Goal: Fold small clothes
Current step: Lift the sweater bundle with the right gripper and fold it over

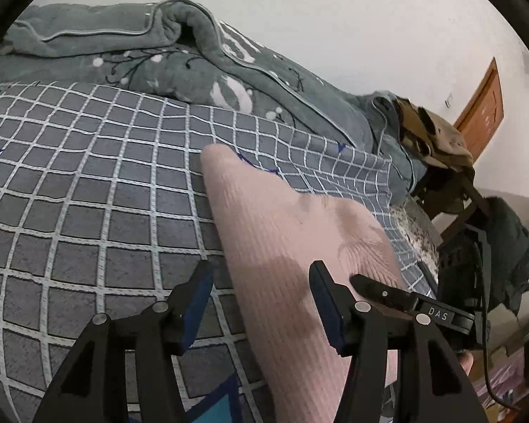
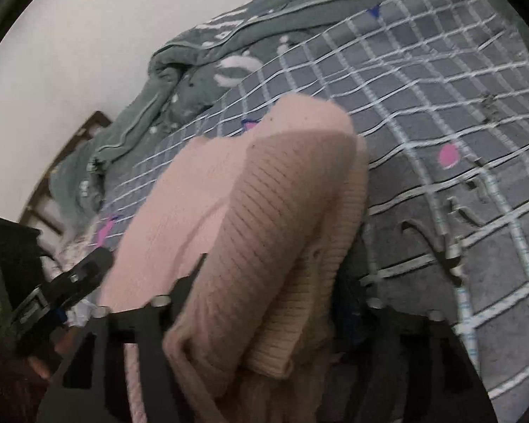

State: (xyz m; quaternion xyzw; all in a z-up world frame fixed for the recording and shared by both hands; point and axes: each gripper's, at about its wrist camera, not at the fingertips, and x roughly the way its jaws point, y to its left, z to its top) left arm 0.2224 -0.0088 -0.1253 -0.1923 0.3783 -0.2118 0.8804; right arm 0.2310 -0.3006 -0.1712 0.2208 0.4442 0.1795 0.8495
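A pink ribbed knit garment (image 1: 292, 239) lies on the grey checked bedsheet (image 1: 88, 190). My left gripper (image 1: 261, 292) is open above the garment's near left edge, its right finger over the pink knit and its left finger over the sheet. In the right wrist view the same garment (image 2: 250, 211) is bunched and folded between the fingers of my right gripper (image 2: 264, 303). The knit hides most of the right finger, so the grip is unclear. The right gripper's fingertips (image 1: 366, 283) also show in the left wrist view, at the garment's right side.
A grey-green floral blanket (image 1: 180, 67) is heaped along the far side of the bed by the white wall. A wooden chair with clothes (image 1: 437, 141) stands past the bed's right end, and a brown door (image 1: 483, 105) is behind it.
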